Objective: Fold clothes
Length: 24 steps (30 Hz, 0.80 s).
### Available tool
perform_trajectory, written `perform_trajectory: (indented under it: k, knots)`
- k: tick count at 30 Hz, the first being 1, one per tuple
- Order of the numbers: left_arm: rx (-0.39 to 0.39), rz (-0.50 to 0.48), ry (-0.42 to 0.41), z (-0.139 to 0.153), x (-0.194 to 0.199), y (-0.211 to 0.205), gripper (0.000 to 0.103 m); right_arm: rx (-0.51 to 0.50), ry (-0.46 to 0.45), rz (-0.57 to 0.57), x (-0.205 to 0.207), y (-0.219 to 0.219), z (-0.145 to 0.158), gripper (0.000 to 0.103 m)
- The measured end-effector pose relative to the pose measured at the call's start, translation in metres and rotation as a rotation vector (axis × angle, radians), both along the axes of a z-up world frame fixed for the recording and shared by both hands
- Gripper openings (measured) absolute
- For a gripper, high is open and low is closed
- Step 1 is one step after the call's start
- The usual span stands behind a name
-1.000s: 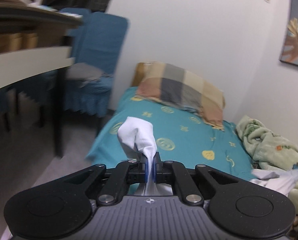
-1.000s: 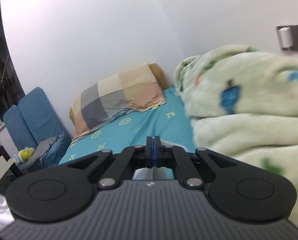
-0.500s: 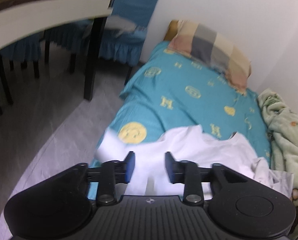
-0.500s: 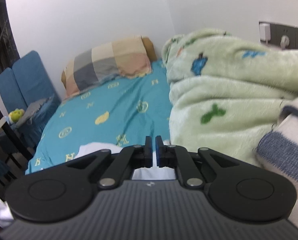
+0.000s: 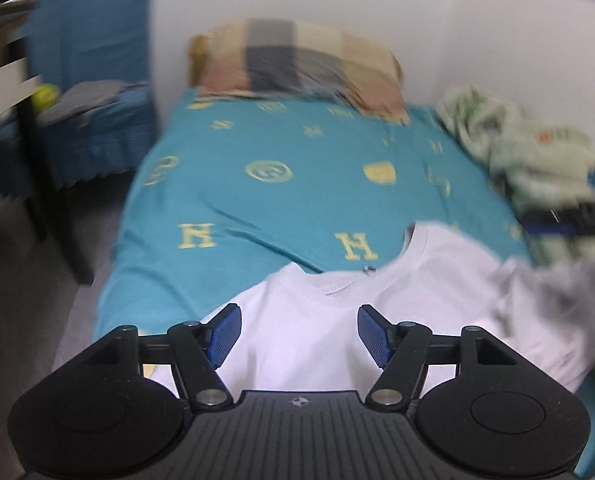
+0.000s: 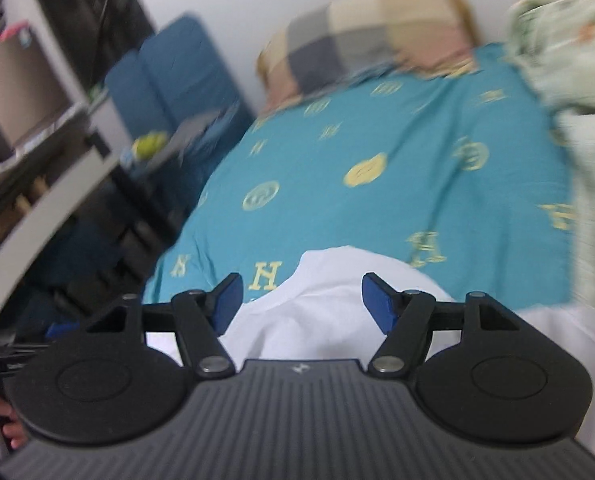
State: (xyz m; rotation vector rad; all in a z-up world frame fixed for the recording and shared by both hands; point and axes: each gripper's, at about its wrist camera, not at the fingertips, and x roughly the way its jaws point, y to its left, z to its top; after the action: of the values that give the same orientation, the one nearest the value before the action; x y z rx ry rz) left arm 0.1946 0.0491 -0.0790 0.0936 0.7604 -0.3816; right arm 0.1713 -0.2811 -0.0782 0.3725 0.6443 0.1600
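Note:
A white T-shirt (image 5: 377,300) lies on the near end of the bed with the teal patterned sheet (image 5: 297,184), neckline facing the pillow. It also shows in the right wrist view (image 6: 329,304). My left gripper (image 5: 299,334) is open and empty just above the shirt's left part. My right gripper (image 6: 301,300) is open and empty above the shirt's collar area. The right gripper shows blurred at the right edge of the left wrist view (image 5: 569,220). The shirt's right side is rumpled.
A plaid pillow (image 5: 301,60) lies at the head of the bed. A pale green blanket (image 5: 537,160) is heaped along the right side by the wall. Blue-covered chairs (image 5: 93,92) and a desk (image 6: 37,184) stand left of the bed.
Both grippers let go of the white shirt and opened wide. The shirt dropped from hanging in the left jaws to lying on the bed. Both views tilted down toward it.

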Motion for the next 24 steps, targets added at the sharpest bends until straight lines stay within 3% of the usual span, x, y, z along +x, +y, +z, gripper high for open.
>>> perform_trajectory:
  k: [6,9,13,14,15,17,20,24]
  knots:
    - [0.097,-0.121,-0.001,-0.054,0.056,-0.018,0.067,-0.074,0.055,0.162,0.072,0.01,-0.04,0.068]
    - [0.07,-0.129,0.016,-0.067,0.086,-0.019,0.063,-0.111,0.083,0.243,0.108,0.014,-0.061,0.068]
    - [0.084,-0.186,0.066,-0.081,0.107,-0.019,0.036,-0.154,0.094,0.331,0.126,0.019,-0.078,0.068]
    - [0.08,-0.184,0.066,-0.081,0.108,-0.017,0.018,-0.147,0.095,0.331,0.125,0.018,-0.08,0.062]
    - [0.074,-0.181,0.067,-0.08,0.109,-0.015,0.01,-0.14,0.098,0.324,0.125,0.016,-0.081,0.044]
    - [0.054,-0.171,0.043,-0.071,0.104,-0.009,0.006,-0.165,0.102,0.307,0.122,0.017,-0.081,0.016]
    - [0.036,-0.142,-0.04,-0.047,0.09,-0.002,0.004,-0.193,0.063,0.287,0.11,0.02,-0.068,0.011]
    - [-0.02,-0.067,-0.202,0.005,0.074,0.008,0.004,-0.218,-0.058,0.218,0.089,0.025,-0.021,0.01]
